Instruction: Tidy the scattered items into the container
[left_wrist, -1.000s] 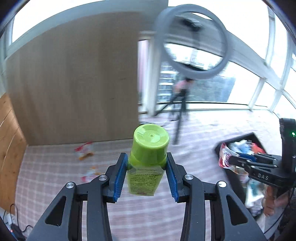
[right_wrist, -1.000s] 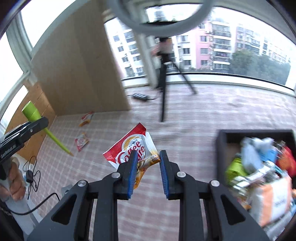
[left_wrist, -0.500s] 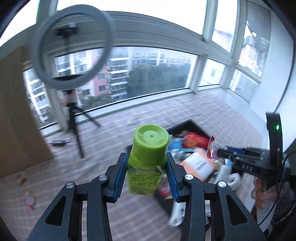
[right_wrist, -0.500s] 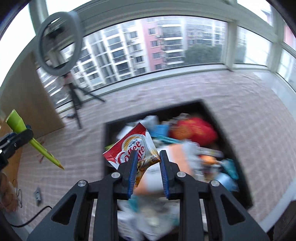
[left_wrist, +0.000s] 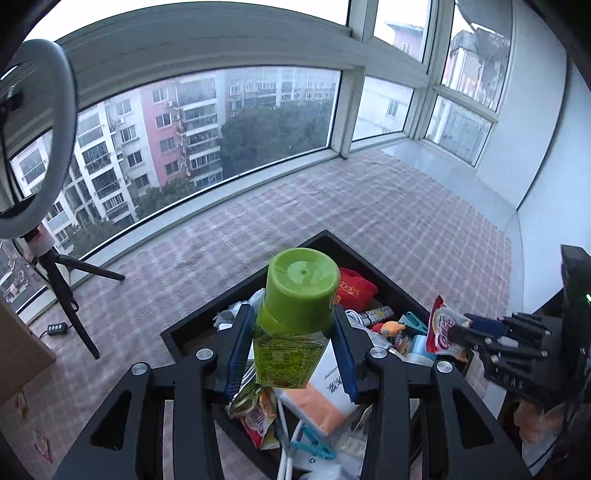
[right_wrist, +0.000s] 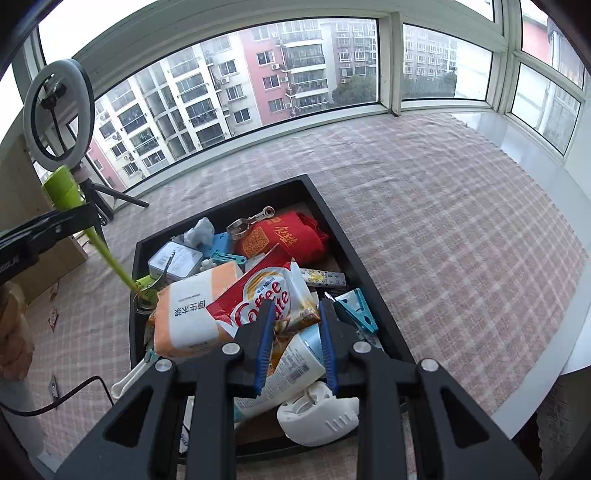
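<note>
A pink checked rug (right_wrist: 443, 206) is spreading across the floor beneath a curved wall of windows (left_wrist: 207, 122), with apartment blocks showing outside. On the rug a black container (right_wrist: 343, 236) is sitting already heaped with items: an orange-and-white tissue pack (right_wrist: 188, 310), a red cloth bag (right_wrist: 284, 236), a metal tin (right_wrist: 173, 260) and blue clothes pegs (right_wrist: 356, 308). A ring light (right_wrist: 57, 110) on its tripod is standing at the left by the window. The left tool (left_wrist: 291, 350) is gripping a green-capped bottle (left_wrist: 295, 314) between its blue pads, holding it above the near end of the container. The right tool (right_wrist: 295, 339) is pinching a red-and-white Coffee-mate packet (right_wrist: 266, 299) by its lower edge, the packet hanging over the middle of the heap. A few small packets (right_wrist: 53, 317) are lying on the rug at the far left, well apart from the container.
</note>
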